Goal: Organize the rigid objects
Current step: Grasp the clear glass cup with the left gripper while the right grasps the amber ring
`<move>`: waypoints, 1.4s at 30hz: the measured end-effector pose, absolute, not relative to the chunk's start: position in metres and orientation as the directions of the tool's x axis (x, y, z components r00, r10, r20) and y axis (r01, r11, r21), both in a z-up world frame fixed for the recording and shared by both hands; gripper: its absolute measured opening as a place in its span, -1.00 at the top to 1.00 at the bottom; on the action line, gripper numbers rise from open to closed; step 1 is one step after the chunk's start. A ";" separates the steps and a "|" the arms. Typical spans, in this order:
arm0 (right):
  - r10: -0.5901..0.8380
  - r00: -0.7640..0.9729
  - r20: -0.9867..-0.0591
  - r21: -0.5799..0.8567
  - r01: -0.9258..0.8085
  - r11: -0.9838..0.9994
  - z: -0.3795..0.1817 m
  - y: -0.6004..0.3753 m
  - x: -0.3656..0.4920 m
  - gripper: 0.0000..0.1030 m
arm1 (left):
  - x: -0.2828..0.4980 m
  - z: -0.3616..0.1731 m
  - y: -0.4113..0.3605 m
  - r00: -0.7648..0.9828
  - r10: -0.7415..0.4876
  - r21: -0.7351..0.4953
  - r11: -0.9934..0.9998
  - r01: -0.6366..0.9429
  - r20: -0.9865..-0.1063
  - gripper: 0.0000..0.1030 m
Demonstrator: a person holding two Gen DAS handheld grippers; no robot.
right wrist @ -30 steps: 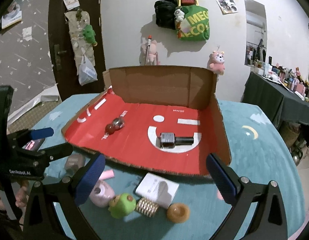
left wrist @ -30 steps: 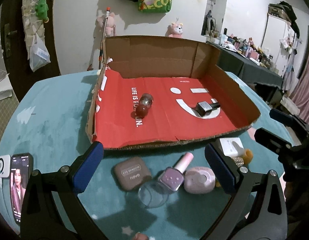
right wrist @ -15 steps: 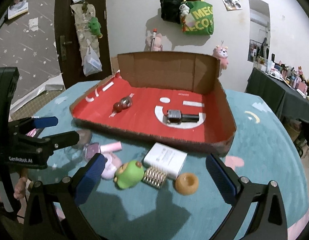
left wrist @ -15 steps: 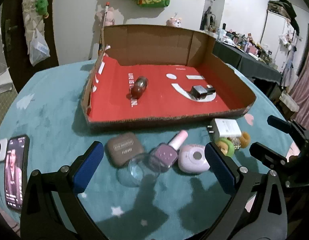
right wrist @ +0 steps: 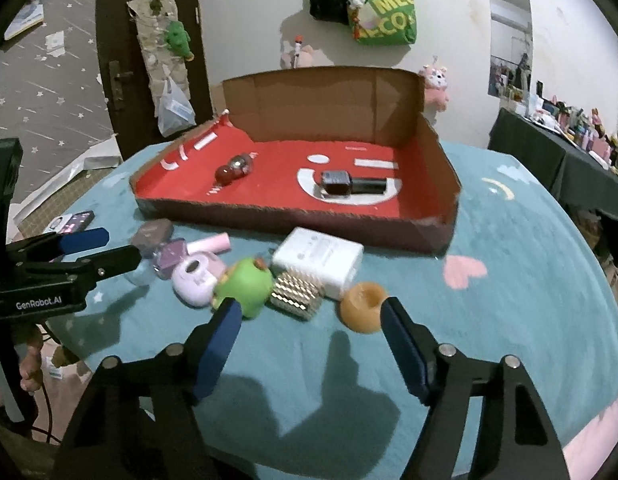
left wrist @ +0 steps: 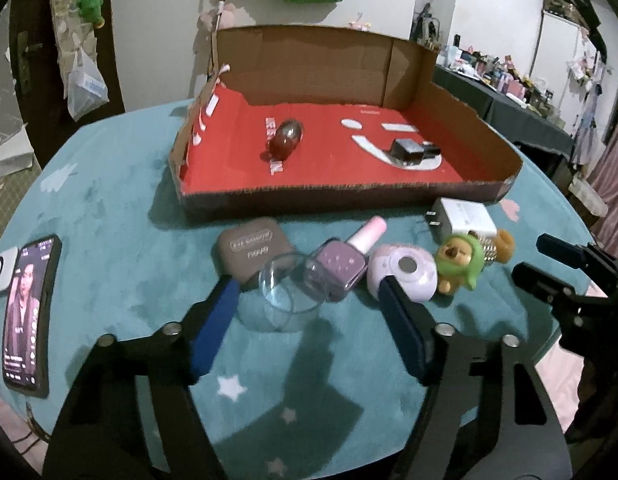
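Note:
A cardboard tray (left wrist: 489, 136) with a red floor holds a dark red bottle (left wrist: 285, 143) and a black bottle (left wrist: 413, 149). In front of it lie a brown case (left wrist: 251, 254), a clear round lid (left wrist: 283, 294), a purple nail polish bottle (left wrist: 341, 266), a lilac round case (left wrist: 405, 274), a green-hooded toy (left wrist: 457, 266), a white charger (left wrist: 463, 218), a studded gold block (right wrist: 297, 292) and an orange ring (right wrist: 363, 306). My left gripper (left wrist: 309, 304) is open, low over the lid and nail polish. My right gripper (right wrist: 309, 316) is open, just before the gold block.
A phone (left wrist: 25, 312) lies at the left of the teal tablecloth (left wrist: 109, 208). The table's edge curves near both grippers. A dark side table with clutter (right wrist: 569, 148) stands to the right. A door and wall hangings are behind.
Both grippers have pulled back from the tray and dropped toward the row of loose objects. Their jaws have narrowed but remain open.

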State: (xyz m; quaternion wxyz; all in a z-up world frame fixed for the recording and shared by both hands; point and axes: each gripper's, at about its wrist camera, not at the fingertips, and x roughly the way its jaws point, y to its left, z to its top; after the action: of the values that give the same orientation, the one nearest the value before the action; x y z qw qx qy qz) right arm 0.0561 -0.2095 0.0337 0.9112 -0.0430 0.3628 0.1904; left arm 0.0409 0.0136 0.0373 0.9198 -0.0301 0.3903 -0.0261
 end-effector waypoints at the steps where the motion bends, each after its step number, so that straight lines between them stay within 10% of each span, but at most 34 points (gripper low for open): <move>1: 0.308 0.663 -0.682 0.059 -0.370 0.927 0.031 -0.212 0.057 -0.34 | 0.041 0.035 0.014 0.690 -0.072 -0.078 0.997 0.022 -0.720 -0.23; 18: 0.221 0.627 -0.747 0.050 -0.279 0.959 0.005 -0.232 0.088 0.04 | 0.055 0.018 0.022 0.651 -0.106 -0.123 0.992 0.019 -0.751 0.23; 42: 0.283 0.688 -0.668 0.046 -0.342 0.939 0.047 -0.218 0.082 0.24 | 0.045 0.048 0.011 0.708 -0.142 -0.120 0.989 0.080 -0.692 0.25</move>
State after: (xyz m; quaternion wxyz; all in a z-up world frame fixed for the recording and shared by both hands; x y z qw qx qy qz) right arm 0.0816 -0.2179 0.0465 0.9179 -0.0412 0.3561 0.1703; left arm 0.0447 0.0111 0.0481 0.9233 -0.0407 0.3772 -0.0600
